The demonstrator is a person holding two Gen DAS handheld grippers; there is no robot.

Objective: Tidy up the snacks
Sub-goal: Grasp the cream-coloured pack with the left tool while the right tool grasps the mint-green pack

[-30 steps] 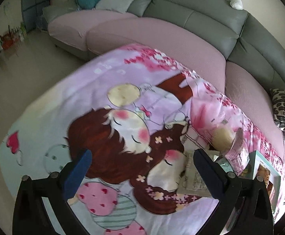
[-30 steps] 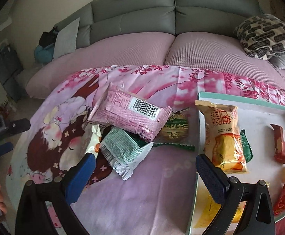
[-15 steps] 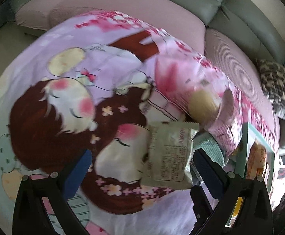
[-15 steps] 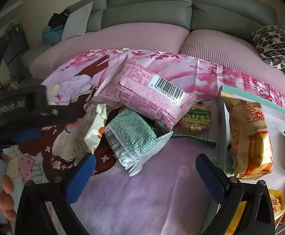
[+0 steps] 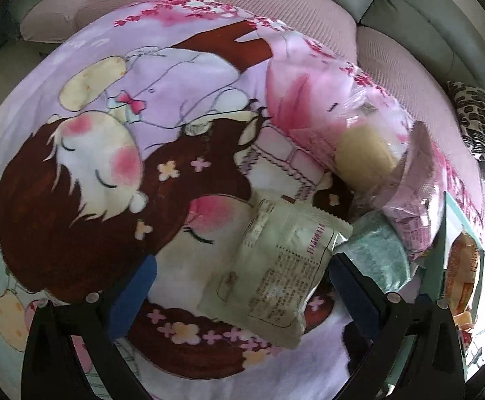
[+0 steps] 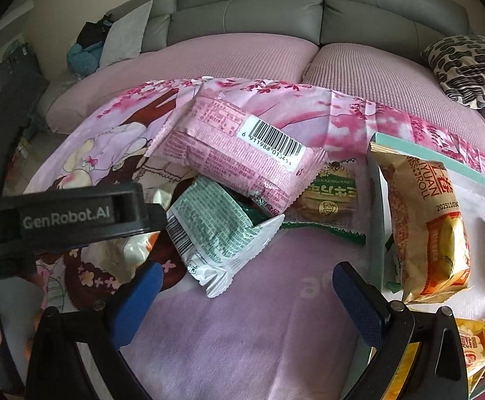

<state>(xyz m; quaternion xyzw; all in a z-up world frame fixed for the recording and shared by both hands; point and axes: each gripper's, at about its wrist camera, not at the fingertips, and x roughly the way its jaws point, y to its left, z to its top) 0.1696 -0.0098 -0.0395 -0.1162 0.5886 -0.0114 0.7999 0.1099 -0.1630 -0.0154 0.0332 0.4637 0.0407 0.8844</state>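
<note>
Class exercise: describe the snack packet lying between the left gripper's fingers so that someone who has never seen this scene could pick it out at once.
Start at the pink cartoon blanket spread over the sofa, then find the loose pile of snacks beside the teal-rimmed tray. The cream-white packet lies at the pile's outer edge, farthest from the tray, next to the mint-green packet. It alone is pale cream with small dark print; its neighbours are green or pink.

"GenRobot.AI" — left tool (image 6: 65,216); barcode 6 911988… — pink packet (image 6: 242,153); "ROLL" — orange packet (image 6: 425,226).
</note>
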